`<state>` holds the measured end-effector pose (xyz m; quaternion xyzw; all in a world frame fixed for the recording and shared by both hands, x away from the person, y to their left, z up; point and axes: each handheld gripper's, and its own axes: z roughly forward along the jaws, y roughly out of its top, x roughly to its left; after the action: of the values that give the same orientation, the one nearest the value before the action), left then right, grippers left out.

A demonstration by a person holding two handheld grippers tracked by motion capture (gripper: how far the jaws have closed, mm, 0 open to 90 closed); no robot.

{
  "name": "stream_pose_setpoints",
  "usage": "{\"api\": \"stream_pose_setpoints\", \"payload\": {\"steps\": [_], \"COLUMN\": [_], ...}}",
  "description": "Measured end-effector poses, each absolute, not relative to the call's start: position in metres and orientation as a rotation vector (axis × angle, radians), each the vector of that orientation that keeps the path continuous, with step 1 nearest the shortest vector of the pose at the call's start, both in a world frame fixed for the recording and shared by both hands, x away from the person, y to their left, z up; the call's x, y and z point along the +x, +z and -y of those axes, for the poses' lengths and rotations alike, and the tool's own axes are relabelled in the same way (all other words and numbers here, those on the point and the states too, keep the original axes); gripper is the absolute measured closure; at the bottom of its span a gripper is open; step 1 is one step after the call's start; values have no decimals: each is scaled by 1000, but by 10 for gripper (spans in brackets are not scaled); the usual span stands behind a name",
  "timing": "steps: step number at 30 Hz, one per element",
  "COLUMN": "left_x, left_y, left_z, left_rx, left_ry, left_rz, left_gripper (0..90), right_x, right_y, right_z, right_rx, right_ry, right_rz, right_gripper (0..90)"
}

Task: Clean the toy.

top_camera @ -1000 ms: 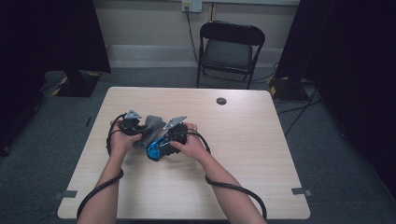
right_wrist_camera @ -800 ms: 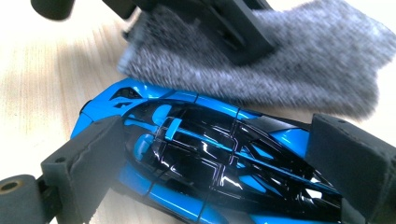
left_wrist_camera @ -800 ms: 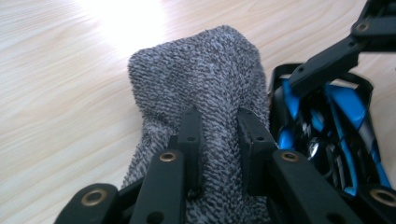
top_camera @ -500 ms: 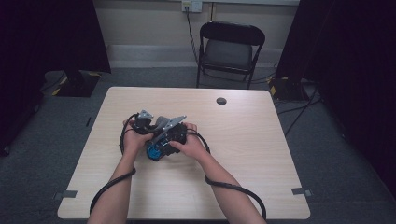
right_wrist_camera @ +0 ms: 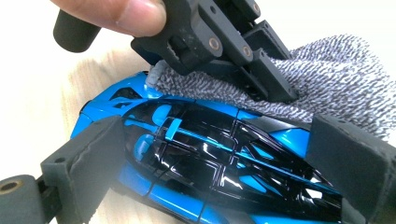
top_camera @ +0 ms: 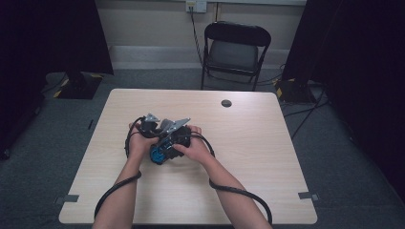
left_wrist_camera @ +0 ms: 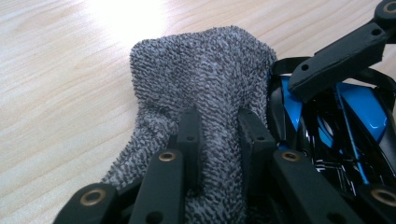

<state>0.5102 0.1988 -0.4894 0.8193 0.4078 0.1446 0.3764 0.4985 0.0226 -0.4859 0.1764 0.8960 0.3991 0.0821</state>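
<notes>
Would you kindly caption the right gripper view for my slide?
Right gripper clamps blue toy car; left gripper wipes it with grey cloth.

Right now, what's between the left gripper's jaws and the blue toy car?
In the right gripper view, the grey cloth, pinched by the left gripper, lies against the blue toy car.

Rough grey knitted cloth (left_wrist_camera: pixel 201 79), glossy blue-black toy car (right_wrist_camera: pixel 210 158), probably plastic, pale wood-grain table (left_wrist_camera: pixel 56 84).

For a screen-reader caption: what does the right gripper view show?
A blue and black toy car sits between the right hand-held gripper's jaws, while the left hand-held gripper pinches a grey cloth against the car on a wooden table.
</notes>
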Motion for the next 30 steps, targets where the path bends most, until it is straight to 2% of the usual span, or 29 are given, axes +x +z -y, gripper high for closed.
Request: {"api": "stream_pose_setpoints", "payload": {"steps": [30], "left_x": [490], "left_y": [-484], "left_z": [-221], "left_rx": [2102], "left_ry": [323], "left_rz": [-1036], "left_gripper": [752], "right_x": [497], "right_y": [-486], "right_z": [-26], "right_rx": [522], "right_ry": [1192], "right_rz": [-2685], "right_gripper": [41]}}
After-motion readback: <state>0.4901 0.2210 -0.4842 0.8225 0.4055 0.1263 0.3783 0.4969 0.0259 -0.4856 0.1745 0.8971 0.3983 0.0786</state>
